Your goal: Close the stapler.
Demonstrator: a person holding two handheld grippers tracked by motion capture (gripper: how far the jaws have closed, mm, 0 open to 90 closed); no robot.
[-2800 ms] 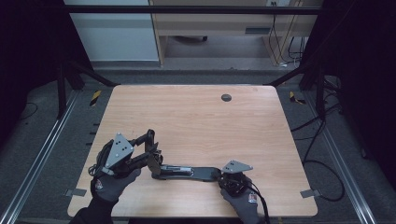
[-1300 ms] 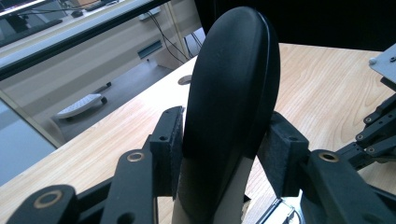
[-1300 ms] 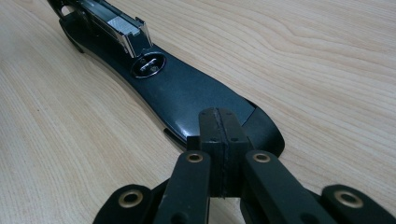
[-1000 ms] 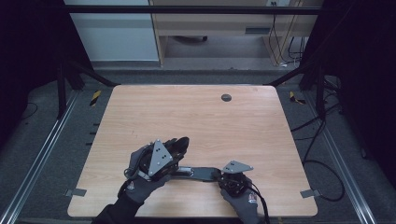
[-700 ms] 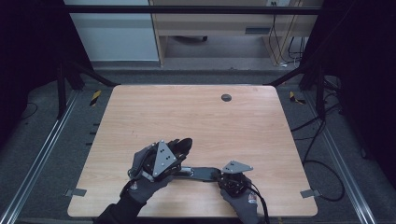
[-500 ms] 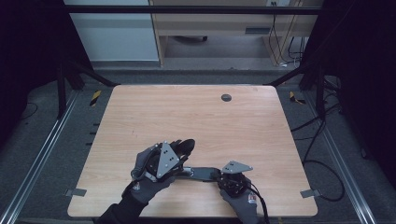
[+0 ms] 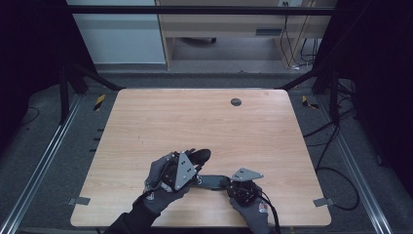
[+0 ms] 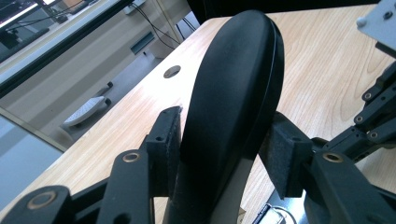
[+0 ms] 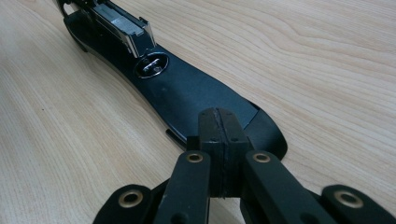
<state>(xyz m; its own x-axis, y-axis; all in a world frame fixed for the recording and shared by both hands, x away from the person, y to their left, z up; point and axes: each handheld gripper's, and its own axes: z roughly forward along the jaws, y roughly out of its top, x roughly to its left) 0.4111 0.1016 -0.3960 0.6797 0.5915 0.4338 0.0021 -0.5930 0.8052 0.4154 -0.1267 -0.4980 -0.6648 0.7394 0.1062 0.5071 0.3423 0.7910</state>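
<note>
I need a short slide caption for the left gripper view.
Left gripper closed on a stapler's raised black top arm above the wooden table.

Pale wooden table (round hole near its far edge) on grey carpet, dim surroundings.

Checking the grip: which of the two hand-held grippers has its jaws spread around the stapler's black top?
The left hand-held gripper: its pads sit on either side of the stapler's raised black top. The right hand-held gripper is shut, resting on the flat base.
</note>
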